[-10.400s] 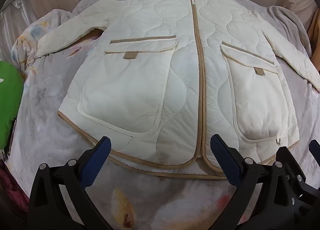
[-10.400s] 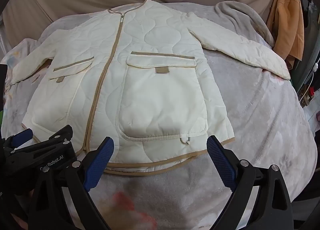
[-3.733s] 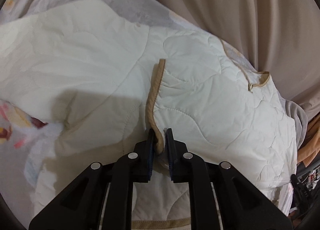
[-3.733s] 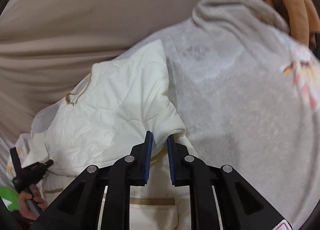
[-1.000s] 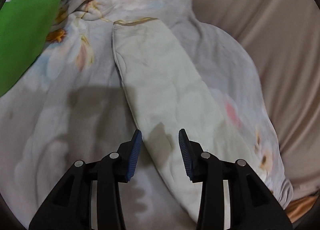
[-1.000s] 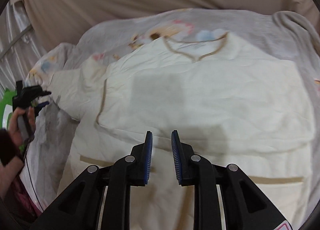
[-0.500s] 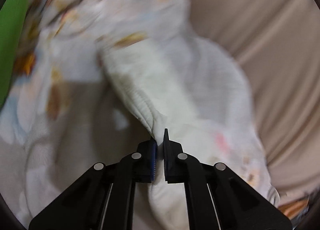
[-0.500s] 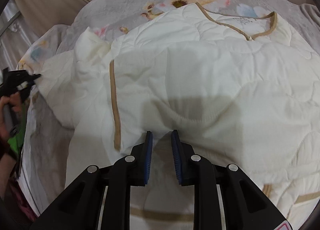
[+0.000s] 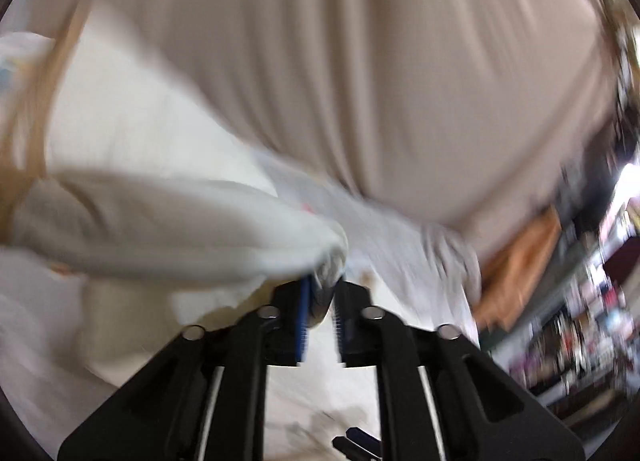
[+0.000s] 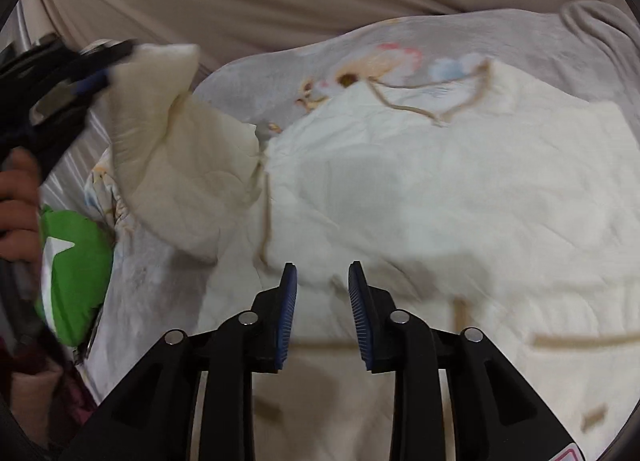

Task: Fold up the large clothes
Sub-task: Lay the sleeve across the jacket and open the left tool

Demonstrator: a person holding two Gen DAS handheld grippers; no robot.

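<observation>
Since a second ago the left gripper (image 9: 320,311) has closed on the cream quilted jacket's left sleeve (image 9: 168,229), which then lay flat on the blanket, and lifted it; its blue pads (image 9: 305,313), eased slightly apart again in the last half second, pinch a bunch of sleeve fabric. In the right wrist view that gripper (image 10: 86,79) holds the sleeve end (image 10: 160,101) raised over the bed's left side, with the person's hand (image 10: 16,205) behind it. The right gripper (image 10: 322,301) has just been opening; its jaws stand a little apart above the cream quilted jacket (image 10: 460,213) with nothing between them.

I judge this the left-sleeve fold: the other side already lies turned over the body, so the raised sleeve should be carried inward across the jacket next.

Around it, the grey flower-printed blanket (image 10: 312,61) covers the bed, a bright green pillow (image 10: 76,273) sits at the left edge, and a beige curtain (image 9: 380,73) hangs behind. An orange garment (image 9: 520,261) hangs off to the right. Nothing lies on the jacket in the sleeve's way, though the left view is heavily blurred.
</observation>
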